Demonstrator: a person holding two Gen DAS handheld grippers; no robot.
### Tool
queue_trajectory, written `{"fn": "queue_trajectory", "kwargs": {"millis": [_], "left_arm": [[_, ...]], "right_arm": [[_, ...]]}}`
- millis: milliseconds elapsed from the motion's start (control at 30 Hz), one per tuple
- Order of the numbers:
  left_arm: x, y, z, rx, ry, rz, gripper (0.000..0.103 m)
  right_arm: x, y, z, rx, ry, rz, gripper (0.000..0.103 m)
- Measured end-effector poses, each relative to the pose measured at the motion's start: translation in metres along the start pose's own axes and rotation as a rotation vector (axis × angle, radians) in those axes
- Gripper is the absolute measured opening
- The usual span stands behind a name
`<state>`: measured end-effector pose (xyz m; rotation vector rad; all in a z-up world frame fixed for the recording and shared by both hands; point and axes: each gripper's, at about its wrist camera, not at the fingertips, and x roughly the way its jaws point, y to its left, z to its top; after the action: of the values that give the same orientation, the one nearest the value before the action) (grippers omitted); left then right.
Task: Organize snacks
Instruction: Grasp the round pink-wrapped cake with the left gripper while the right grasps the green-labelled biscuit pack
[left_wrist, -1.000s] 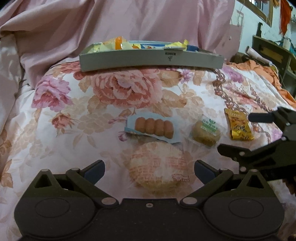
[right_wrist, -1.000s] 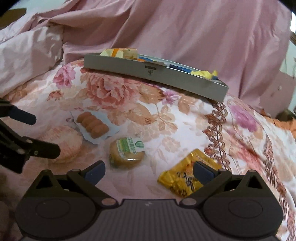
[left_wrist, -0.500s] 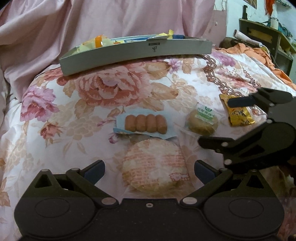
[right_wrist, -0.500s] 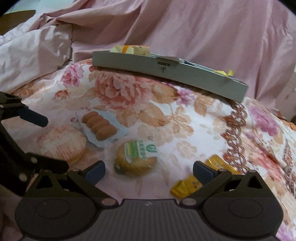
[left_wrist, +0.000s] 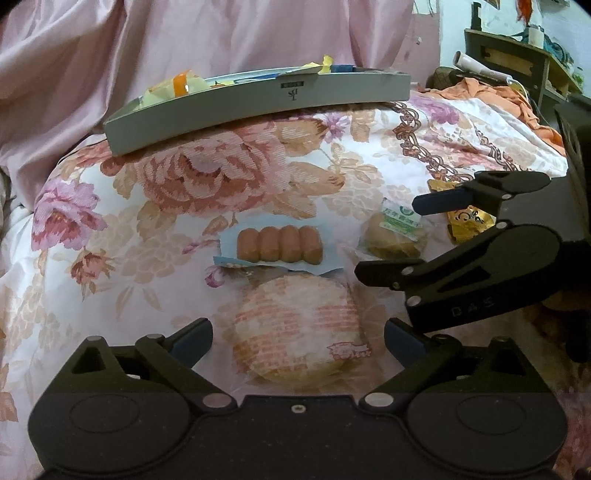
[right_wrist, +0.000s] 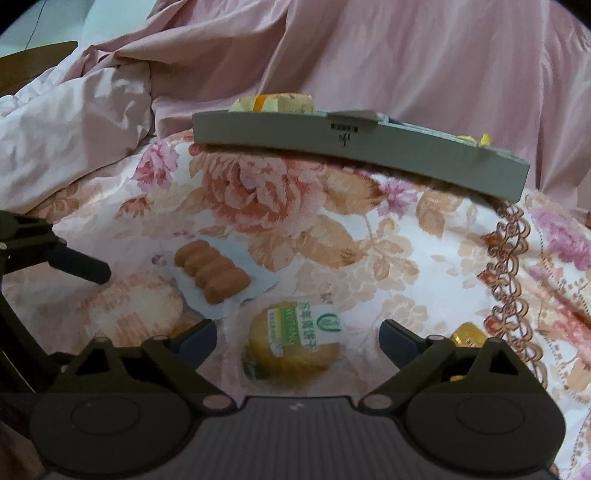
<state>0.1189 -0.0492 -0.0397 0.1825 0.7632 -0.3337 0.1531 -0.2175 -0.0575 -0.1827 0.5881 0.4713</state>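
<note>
On the floral bedspread lie a round rice cracker pack, a pack of little sausages, a green-labelled pastry and a yellow packet. My left gripper is open, its fingers on either side of the cracker pack without touching it. My right gripper straddles the pastry. Its jaws are closing, and the pads are still clear of the wrapper. The sausages and the cracker lie to its left, and the yellow packet is half hidden behind its right finger.
A shallow grey tray with several wrapped snacks sits at the back of the bedspread, also seen as the tray. Pink bedding is piled behind it. Orange cloth and a dark shelf lie at the far right. The two grippers stand close, side by side.
The right gripper slid left from the yellow packet until the green-labelled pastry was between its fingers. The left gripper stayed over the round cracker, and its view rolled slightly.
</note>
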Motion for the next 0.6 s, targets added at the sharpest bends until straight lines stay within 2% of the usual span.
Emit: {"fn": "queue_trajectory", "kwargs": {"millis": [200,467,600], "left_arm": [[0.0011,-0.0005,-0.0002,0.004,0.0,0.0,0.096],[0.0017,0.0043,-0.0013,-0.026,0.001,-0.024,0.08],[0.001,0.0075,-0.0023,-0.052,-0.006,-0.035,0.076]], "right_arm": [[0.0016,0.001,-0.0027,0.001,0.011,-0.002,0.093],[0.003,0.0004,-0.003,0.008,0.012,0.001,0.087],[0.0025,0.0009,-0.0033,0.011,0.009,0.004,0.084]]}}
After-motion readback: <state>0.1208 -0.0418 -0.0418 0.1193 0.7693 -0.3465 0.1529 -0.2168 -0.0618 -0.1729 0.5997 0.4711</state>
